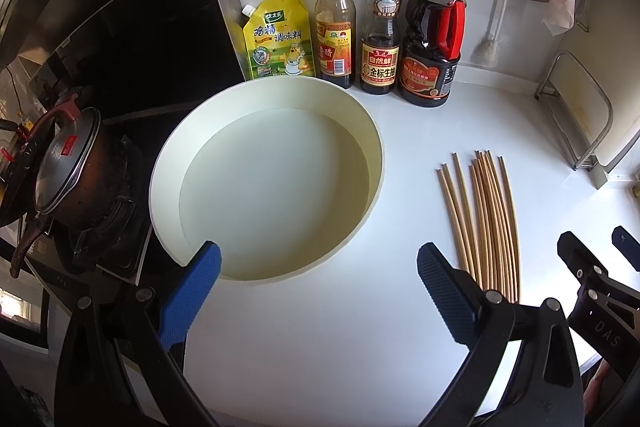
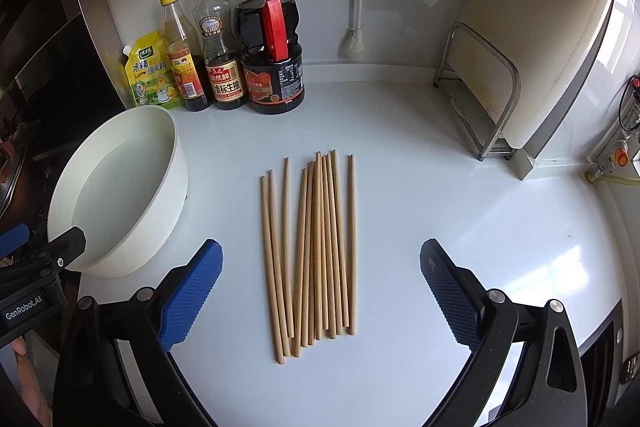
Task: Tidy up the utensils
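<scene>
Several wooden chopsticks [image 2: 316,247] lie side by side on the white counter, pointing away from me; they also show in the left wrist view [image 1: 484,219]. A round white basin [image 1: 256,131] stands empty left of them, also seen in the right wrist view [image 2: 168,187]. My left gripper [image 1: 318,291] is open and empty, above the basin's near rim. My right gripper [image 2: 320,291] is open and empty, its blue pads [image 2: 192,299] on either side of the chopsticks' near ends, above them.
Three sauce bottles [image 2: 224,67] and a yellow seasoning pouch [image 2: 152,75] stand at the back wall. A stove with a lidded pot [image 1: 72,167] is at the left. A metal rack with a cutting board [image 2: 488,87] stands at the right. A brush [image 2: 356,7] hangs on the wall.
</scene>
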A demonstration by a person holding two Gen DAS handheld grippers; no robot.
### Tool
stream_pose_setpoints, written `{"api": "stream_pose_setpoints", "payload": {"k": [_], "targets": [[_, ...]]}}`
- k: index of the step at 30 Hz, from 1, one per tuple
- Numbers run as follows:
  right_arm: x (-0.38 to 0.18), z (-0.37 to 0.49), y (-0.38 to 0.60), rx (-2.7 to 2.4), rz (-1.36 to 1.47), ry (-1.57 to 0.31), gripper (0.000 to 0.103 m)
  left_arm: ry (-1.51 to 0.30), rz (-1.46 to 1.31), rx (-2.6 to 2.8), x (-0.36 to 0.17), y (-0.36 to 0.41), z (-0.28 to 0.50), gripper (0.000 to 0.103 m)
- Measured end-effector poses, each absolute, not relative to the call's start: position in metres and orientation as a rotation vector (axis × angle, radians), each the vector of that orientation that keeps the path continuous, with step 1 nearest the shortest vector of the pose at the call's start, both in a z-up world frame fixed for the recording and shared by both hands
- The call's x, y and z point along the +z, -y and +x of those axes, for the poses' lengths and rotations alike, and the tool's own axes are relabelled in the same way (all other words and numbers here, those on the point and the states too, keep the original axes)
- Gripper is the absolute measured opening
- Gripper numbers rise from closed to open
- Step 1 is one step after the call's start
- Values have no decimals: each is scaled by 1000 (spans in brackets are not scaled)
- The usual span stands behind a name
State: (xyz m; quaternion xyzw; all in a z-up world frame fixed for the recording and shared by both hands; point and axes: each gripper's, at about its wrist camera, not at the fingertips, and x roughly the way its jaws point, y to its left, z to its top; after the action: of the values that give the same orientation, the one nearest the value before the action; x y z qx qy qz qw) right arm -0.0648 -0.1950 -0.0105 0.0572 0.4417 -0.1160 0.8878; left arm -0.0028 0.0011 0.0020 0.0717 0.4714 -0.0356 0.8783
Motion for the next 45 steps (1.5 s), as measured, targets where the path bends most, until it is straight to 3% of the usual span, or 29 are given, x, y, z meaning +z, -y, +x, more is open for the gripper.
{"api": "stream_pose_setpoints", "payload": {"k": [45], "targets": [[-10, -62, 194, -248, 121, -919, 95, -997, 142, -73, -1, -5, 2, 97]]}}
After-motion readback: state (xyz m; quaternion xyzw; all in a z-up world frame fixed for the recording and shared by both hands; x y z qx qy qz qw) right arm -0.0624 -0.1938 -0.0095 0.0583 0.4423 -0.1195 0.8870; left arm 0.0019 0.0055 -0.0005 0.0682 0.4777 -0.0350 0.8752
